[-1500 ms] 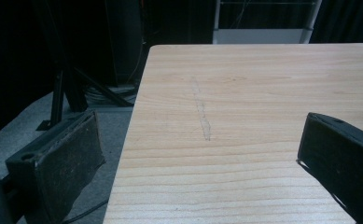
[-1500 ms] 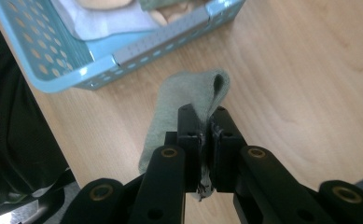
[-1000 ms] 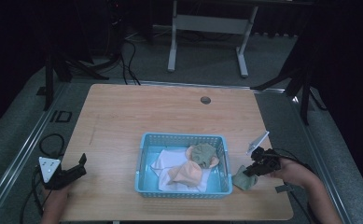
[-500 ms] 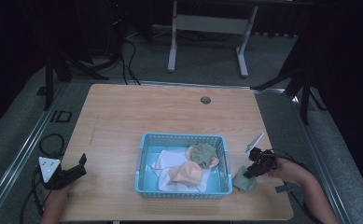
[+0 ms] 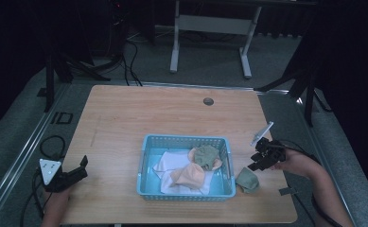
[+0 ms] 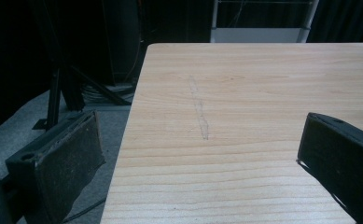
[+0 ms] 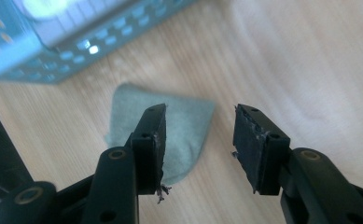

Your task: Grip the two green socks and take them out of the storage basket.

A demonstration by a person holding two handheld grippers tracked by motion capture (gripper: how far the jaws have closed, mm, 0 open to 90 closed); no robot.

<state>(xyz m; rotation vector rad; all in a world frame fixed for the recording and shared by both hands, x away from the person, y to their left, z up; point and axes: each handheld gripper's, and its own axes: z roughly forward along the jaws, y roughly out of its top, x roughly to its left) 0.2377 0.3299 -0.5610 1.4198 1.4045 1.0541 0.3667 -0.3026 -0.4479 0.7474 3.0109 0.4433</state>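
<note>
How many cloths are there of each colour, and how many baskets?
Green cloths: 2, one in the basket and one on the table
White cloth: 1
Peach cloth: 1
Blue basket: 1
Total: 5 things

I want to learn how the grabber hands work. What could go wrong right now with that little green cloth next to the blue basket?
The green cloth lies flat on the table beside the blue basket, near the table's edge; a nudge might slide it off. The right gripper has just been opening, nothing between its jaws, so the cloth lies loose. Reaching in again, it might bump the basket's wall.
</note>
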